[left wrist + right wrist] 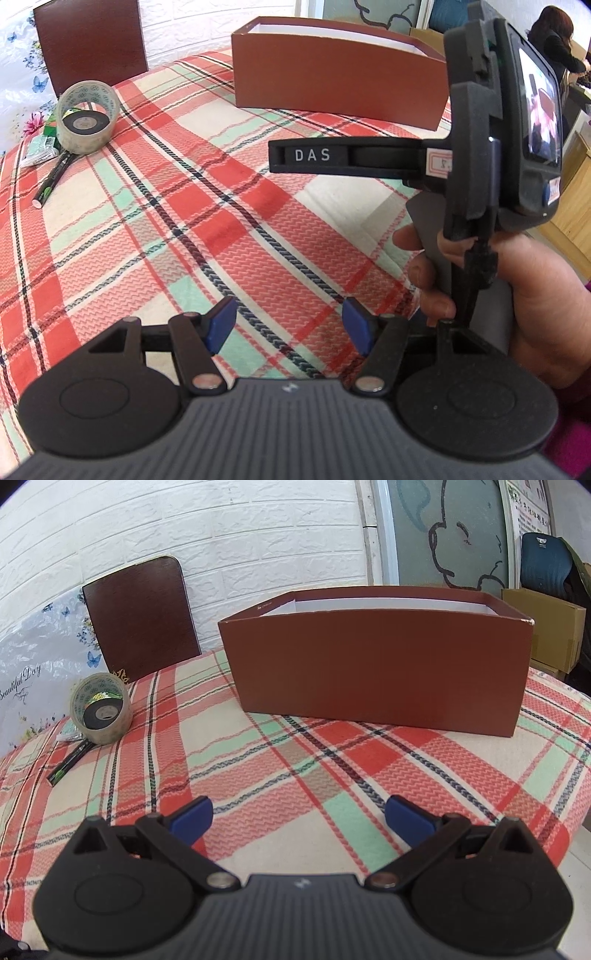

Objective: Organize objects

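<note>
An open brown box [332,77] [376,672] stands at the far side of the plaid tablecloth [177,229]. At the far left a clear tape roll [86,144] [110,734] lies with a small black tape roll [83,123] [101,714] inside its ring. A black pen [51,181] [68,764] and a green and white packet [38,149] [68,734] lie beside it. My left gripper [289,326] is open over bare cloth. My right gripper [299,816] [291,157] is open too, wide, facing the box, with a hand [528,302] around its grip.
A dark brown chair back [88,40] [142,620] stands behind the table's far left. A butterfly-printed plastic sheet [33,679] lies left of it. A cardboard box [546,627] sits past the table's right edge. A person [554,37] stands in the far background.
</note>
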A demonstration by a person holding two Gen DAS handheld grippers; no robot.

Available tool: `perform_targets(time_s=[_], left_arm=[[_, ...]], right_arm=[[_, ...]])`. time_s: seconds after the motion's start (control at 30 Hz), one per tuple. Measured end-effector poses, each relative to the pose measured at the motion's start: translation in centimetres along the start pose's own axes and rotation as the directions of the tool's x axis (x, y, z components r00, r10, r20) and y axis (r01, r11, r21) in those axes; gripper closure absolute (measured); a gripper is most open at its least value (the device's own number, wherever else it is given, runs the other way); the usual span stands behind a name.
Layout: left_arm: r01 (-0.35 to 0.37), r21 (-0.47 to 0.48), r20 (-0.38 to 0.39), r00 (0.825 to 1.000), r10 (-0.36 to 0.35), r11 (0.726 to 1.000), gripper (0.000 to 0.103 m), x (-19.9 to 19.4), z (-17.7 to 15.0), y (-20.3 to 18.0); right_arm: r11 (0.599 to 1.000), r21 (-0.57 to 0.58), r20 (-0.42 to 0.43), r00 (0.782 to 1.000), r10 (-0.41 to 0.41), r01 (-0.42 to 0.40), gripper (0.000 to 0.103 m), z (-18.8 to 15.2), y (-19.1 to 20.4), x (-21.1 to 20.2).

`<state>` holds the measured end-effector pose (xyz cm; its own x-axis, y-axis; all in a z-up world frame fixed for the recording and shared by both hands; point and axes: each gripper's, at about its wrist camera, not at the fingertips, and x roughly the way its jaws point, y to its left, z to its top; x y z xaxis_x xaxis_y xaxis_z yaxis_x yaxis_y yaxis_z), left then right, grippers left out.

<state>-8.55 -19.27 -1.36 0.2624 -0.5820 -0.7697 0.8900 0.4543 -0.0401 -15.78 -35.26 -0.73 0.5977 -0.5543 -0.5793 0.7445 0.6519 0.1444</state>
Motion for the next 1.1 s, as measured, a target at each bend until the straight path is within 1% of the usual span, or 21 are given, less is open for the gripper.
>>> perform_targets(time_s=[0.33, 0.67, 0.8, 0.9, 0.97, 1.03, 1.1], left_arm=[[0.022, -0.077, 0.032, 0.999, -0.02, 0.997, 0.038, -0.3, -0.5, 2.9], [-0.008, -0.148, 0.055, 0.998, 0.016, 0.989, 0.038, -0.4, -1.0, 6.6], [-0.053, -0.186, 0.075, 0.995, 0.068, 0.981, 0.038, -0.7, -1.3, 8.9], [-0.099, -0.235, 0.087, 0.989, 0.122, 0.967, 0.037, -1.2, -1.8, 11.1], [-0.126, -0.283, 0.091, 0.983, 0.158, 0.951, 0.037, -1.4, -2.1, 13.0], [-0.163, -0.335, 0.087, 0.975, 0.203, 0.928, 0.037, -1.4, -2.4, 15.1], [-0.229, -0.378, 0.08, 0.957, 0.278, 0.897, 0.037, -1.6, -2.8, 17.1]], right_arm=[[0.996, -0.087, -0.001, 1.0, -0.004, 0.004, 0.0, -0.1, 3.0, 0.2], [0.984, -0.176, -0.016, 1.0, 0.015, -0.018, 0.0, 0.0, 6.5, 1.3], [0.975, -0.219, -0.013, 0.999, 0.033, -0.035, 0.0, 0.0, 8.1, 1.6], [0.962, -0.265, -0.004, 0.998, 0.063, -0.062, 0.0, 0.0, 9.7, 1.7], [0.952, -0.294, -0.007, 0.996, 0.091, -0.089, 0.0, 0.1, 10.8, 2.0], [0.939, -0.322, -0.019, 0.993, 0.119, -0.118, 0.0, 0.0, 12.0, 2.3], [0.927, -0.343, -0.039, 0.989, 0.146, -0.15, 0.0, 0.0, 13.1, 2.8]])
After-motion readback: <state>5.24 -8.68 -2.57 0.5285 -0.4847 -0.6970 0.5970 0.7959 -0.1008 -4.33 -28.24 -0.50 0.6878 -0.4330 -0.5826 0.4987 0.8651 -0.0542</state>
